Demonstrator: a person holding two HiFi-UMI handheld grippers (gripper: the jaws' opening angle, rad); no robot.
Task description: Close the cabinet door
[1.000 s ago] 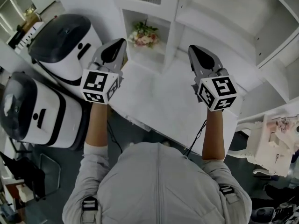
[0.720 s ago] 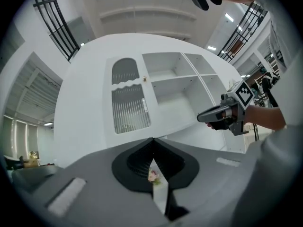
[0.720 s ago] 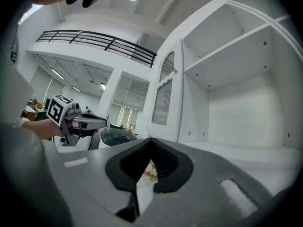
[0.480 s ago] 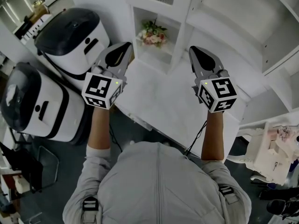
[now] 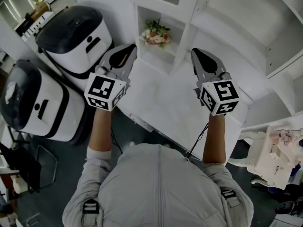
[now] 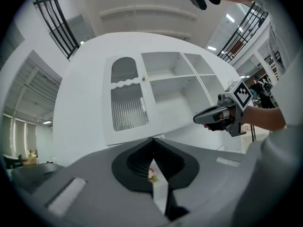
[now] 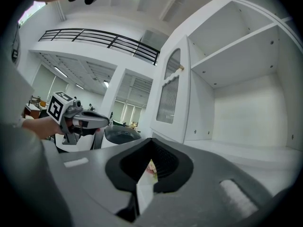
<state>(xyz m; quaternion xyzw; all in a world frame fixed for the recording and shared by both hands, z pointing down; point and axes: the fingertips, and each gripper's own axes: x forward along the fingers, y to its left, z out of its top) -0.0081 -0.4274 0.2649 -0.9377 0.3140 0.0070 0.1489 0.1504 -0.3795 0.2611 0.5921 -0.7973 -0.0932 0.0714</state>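
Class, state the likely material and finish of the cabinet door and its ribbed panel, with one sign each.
Cabinet door: probably painted wood or board, matte white; even opaque colour, no grain. Ribbed panel: likely fluted glass or plastic; fine vertical lines.

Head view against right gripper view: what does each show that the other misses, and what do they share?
Only the head view shows the right gripper from above, with its marker cube. Only the right gripper view shows the knob on the cabinet door, plus the black railing overhead. Both show the left gripper and the white cabinet shelves.
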